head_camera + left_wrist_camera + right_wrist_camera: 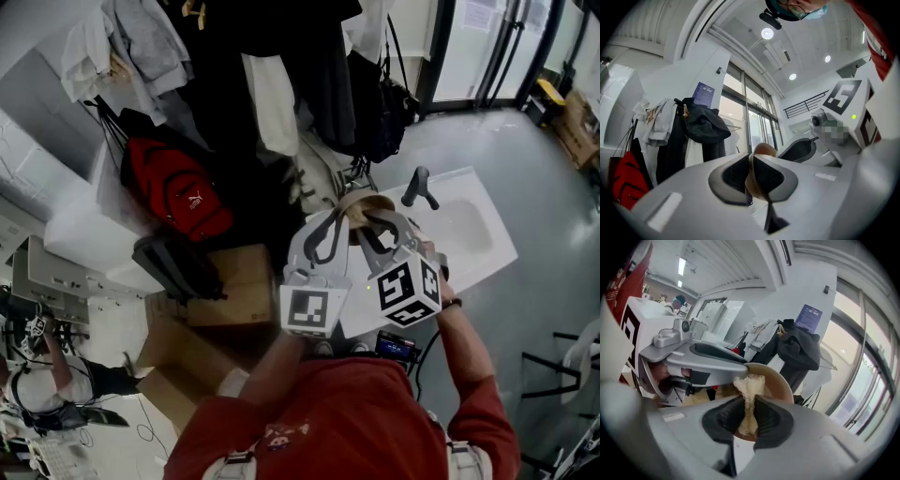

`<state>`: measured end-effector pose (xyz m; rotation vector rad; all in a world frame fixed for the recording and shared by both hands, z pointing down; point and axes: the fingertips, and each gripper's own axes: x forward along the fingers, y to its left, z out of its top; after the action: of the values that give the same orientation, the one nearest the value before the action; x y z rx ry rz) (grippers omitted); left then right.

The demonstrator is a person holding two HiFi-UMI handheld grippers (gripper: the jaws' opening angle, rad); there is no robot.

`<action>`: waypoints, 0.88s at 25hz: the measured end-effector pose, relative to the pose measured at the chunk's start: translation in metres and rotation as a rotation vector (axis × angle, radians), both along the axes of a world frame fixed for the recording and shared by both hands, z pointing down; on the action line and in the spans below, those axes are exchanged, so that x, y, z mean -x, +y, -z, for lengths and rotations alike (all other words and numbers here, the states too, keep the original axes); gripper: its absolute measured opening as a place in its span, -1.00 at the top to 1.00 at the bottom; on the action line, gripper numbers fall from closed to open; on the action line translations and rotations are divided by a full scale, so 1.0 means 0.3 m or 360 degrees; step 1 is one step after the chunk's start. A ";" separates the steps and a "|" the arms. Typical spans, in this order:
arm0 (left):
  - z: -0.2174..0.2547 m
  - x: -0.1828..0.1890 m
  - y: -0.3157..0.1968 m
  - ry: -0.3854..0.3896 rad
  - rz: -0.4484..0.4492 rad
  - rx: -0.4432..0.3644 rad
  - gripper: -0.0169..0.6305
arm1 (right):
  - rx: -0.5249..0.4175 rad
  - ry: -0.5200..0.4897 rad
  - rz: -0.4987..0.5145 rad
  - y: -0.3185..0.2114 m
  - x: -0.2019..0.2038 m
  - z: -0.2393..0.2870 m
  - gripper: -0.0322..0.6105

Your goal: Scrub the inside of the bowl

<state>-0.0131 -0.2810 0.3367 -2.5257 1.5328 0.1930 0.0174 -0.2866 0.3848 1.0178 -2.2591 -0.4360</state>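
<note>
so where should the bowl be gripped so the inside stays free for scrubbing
Pinch the thin rim, one jaw inside and one outside, coming in over the edge from the side. The left gripper holds the bowl that way, leaving its open hollow facing the right gripper and its scrub pad.

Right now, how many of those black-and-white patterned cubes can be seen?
2. The left cube rides on the left gripper; the right cube on the right gripper, by the sink. Hidden ones seem unlikely.
</note>
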 end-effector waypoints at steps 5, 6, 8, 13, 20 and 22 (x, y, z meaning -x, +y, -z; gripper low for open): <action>-0.006 0.002 0.002 -0.0016 0.0017 -0.0018 0.84 | 0.0151 -0.0243 -0.0039 -0.010 0.003 0.014 0.74; -0.005 0.002 0.003 -0.0012 0.0018 -0.0019 0.84 | 0.0192 -0.0307 -0.0054 -0.012 0.000 0.017 0.74; -0.007 0.003 0.003 -0.0014 0.0024 -0.0026 0.84 | 0.0275 -0.0439 -0.0087 -0.018 -0.006 0.020 0.74; 0.012 0.000 0.009 0.0009 0.0031 -0.0035 0.84 | 0.0542 -0.0869 -0.0167 -0.030 -0.026 0.027 0.74; 0.025 0.007 0.015 0.0027 0.0045 -0.0060 0.84 | 0.0897 -0.1453 -0.0208 -0.038 -0.033 0.043 0.74; 0.028 0.007 0.017 0.0032 0.0049 -0.0065 0.84 | 0.0958 -0.1560 -0.0208 -0.040 -0.033 0.044 0.74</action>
<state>-0.0153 -0.2757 0.3284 -2.4745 1.5582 0.2437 0.0273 -0.2986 0.3715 1.1566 -2.8002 0.9614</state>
